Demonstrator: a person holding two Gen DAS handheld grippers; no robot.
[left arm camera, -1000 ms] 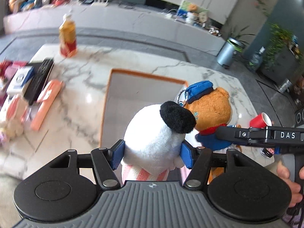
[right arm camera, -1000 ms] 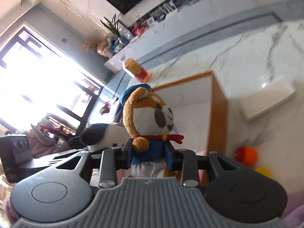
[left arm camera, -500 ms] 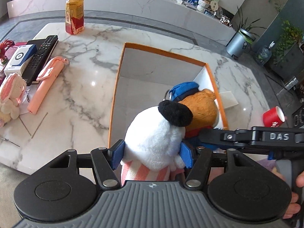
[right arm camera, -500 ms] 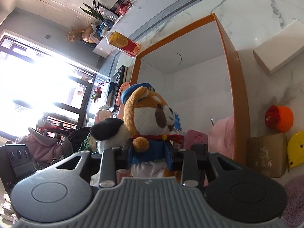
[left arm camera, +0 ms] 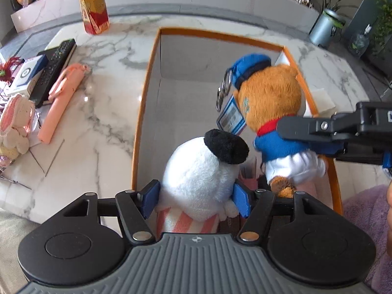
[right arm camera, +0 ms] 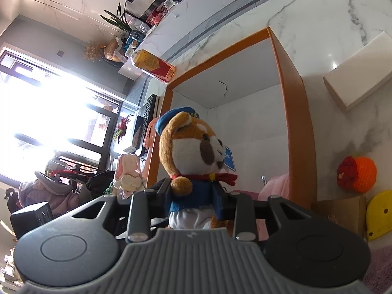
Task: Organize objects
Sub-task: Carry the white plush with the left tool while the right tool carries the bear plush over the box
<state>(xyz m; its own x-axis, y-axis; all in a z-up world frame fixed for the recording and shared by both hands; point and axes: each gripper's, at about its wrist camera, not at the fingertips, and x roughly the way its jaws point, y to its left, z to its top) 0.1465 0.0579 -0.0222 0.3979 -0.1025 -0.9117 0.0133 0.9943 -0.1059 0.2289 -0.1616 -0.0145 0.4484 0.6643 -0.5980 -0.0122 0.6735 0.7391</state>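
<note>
My left gripper [left arm camera: 196, 196] is shut on a white plush dog [left arm camera: 201, 174] with a black ear and striped body, held over the near end of an orange-rimmed open box [left arm camera: 144, 90]. My right gripper [right arm camera: 193, 202] is shut on a brown plush bear [right arm camera: 196, 161] in a blue cap and jacket. The bear also shows in the left wrist view [left arm camera: 269, 103], over the box's right side, just right of the dog. The box shows in the right wrist view [right arm camera: 294, 112]; pink items lie at its near end.
On the marble table left of the box lie a pink stick-like object [left arm camera: 61, 103], a black remote [left arm camera: 54, 68], a small boxed item [left arm camera: 27, 73] and a pink knitted bunny [left arm camera: 17, 125]. A drink bottle [left arm camera: 94, 7] stands behind. A white box [right arm camera: 355, 78], an orange knitted toy [right arm camera: 357, 174] and a yellow object [right arm camera: 379, 213] lie to the right.
Both grippers have moved forward and lower over the box, still holding their toys. The bear has moved apart from the dog, to the right and deeper over the box.
</note>
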